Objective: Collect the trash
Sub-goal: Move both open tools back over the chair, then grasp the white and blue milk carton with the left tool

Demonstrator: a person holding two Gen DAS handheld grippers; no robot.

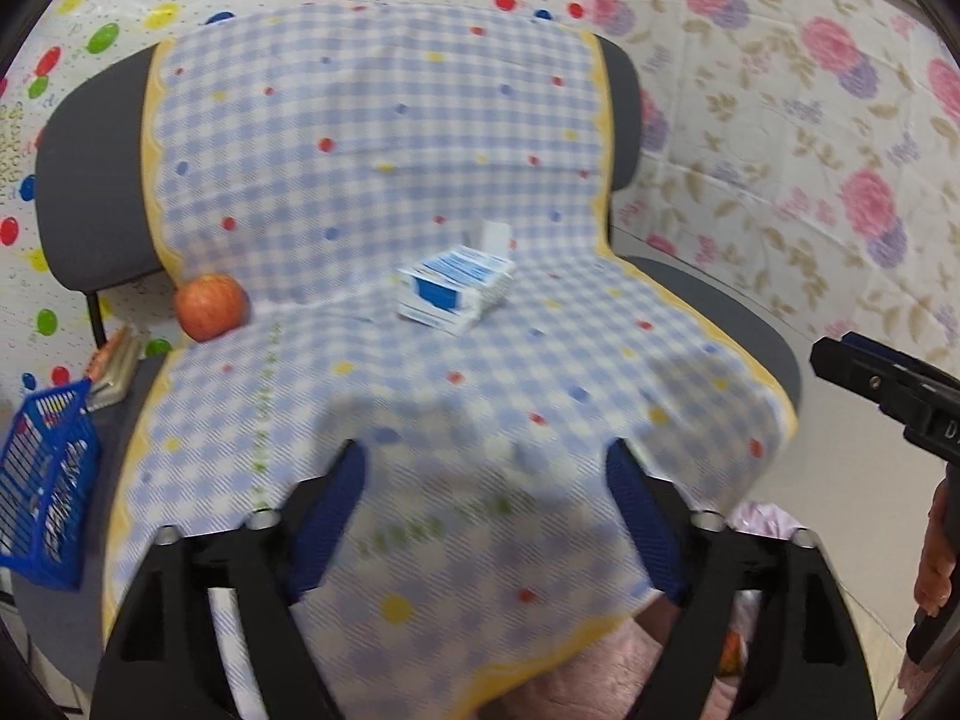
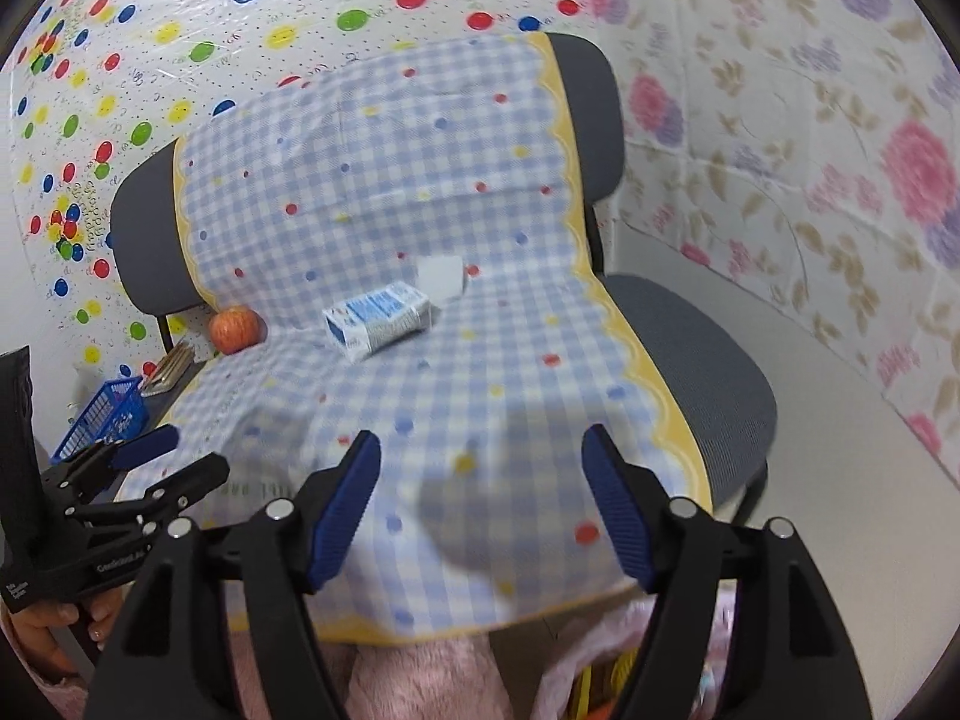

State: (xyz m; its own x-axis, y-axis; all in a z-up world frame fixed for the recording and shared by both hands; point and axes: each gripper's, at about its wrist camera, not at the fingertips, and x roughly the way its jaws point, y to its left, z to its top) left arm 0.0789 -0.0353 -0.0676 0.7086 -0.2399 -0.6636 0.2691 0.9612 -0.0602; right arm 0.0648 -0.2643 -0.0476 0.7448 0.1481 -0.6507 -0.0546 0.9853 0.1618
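Checked cloth [image 1: 384,120] on chair: blue-white carton [image 1: 456,291] lying flat; right view alone shows its side; my left claw [image 1: 486,516] and right claw [image 2: 480,504] agape, empty

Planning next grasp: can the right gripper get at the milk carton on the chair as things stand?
Probably yes. The right gripper is open and empty, and only bare checked cloth lies between it and the milk carton.

A grey chair [image 1: 90,180] draped in a blue-checked cloth [image 1: 372,138] fills the view ahead of the tool. An apple [image 1: 211,306] rests far left against the chair's backrest, a blue plastic basket [image 1: 45,501] nearer, left of the tool. Floral sheeting [image 1: 810,120] hangs right.
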